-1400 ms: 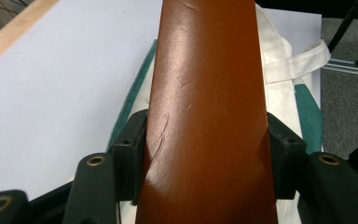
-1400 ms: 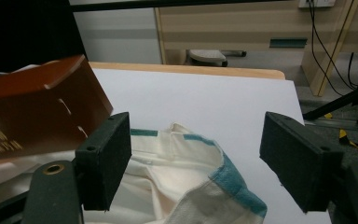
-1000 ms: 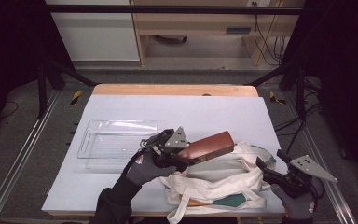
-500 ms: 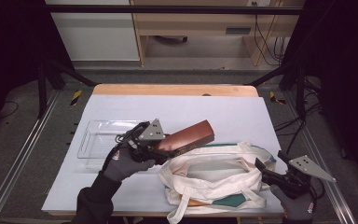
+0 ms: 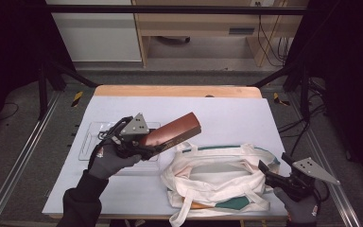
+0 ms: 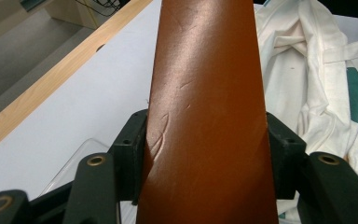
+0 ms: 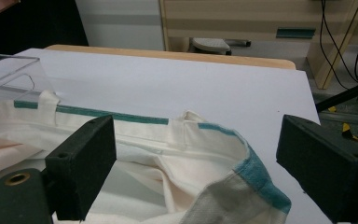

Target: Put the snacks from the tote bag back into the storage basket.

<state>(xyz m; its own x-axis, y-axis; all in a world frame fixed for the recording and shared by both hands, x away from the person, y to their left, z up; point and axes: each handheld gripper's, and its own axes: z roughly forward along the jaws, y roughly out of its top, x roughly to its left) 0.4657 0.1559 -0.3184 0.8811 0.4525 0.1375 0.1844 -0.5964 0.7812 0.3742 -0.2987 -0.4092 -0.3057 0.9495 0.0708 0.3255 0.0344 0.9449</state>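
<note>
While lifted, brown case [image 5: 170,132] hangs above clear tray [image 5: 87,142], beside tote [image 5: 217,177].

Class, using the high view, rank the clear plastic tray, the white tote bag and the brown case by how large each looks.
1. White tote bag
2. Clear plastic tray, partly covered by the hand, so unsure
3. Brown case, raised nearer the camera, so its rank against the tray is uncertain

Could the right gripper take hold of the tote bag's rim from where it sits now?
Probably yes. The right gripper has just been opening; its jaws stand wide with the tote bag rim between them, unpinched. The brown case is held aside by the left gripper.
</note>
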